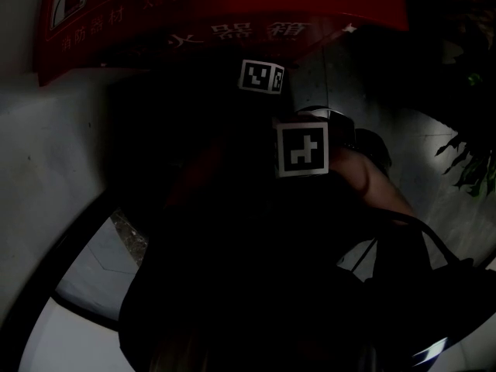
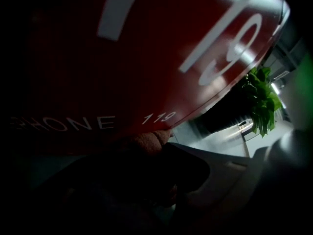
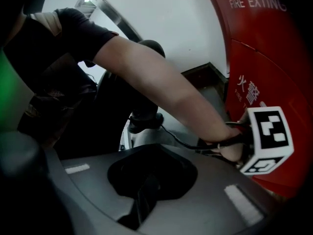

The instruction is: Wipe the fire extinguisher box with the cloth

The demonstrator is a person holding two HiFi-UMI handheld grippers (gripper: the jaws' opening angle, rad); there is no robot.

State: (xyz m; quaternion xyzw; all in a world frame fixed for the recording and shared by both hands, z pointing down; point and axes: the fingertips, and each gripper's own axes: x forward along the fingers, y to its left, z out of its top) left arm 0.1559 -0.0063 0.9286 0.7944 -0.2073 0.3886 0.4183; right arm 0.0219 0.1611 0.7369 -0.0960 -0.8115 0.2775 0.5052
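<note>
Left gripper [image 2: 168, 168] is right up against the fire extinguisher box [image 2: 146, 58]: glossy red, curved in this close view, with white "PHONE 119" lettering just above the fingers. They're clamped on the cloth [image 2: 146, 142], a fuzzy tan wad at the tips, pressed to the red face. Leafy green plant [image 2: 261, 99] sits off to the fingers' right. The right gripper [image 3: 146, 192] has its smooth grey fingers drawn together, empty, well apart from the box. Only its view shows the person's bare arm [image 3: 166, 82] reaching to the box. The head view is mostly dark.

Left gripper [image 2: 155, 148] and right gripper [image 3: 145, 194] both closed
</note>
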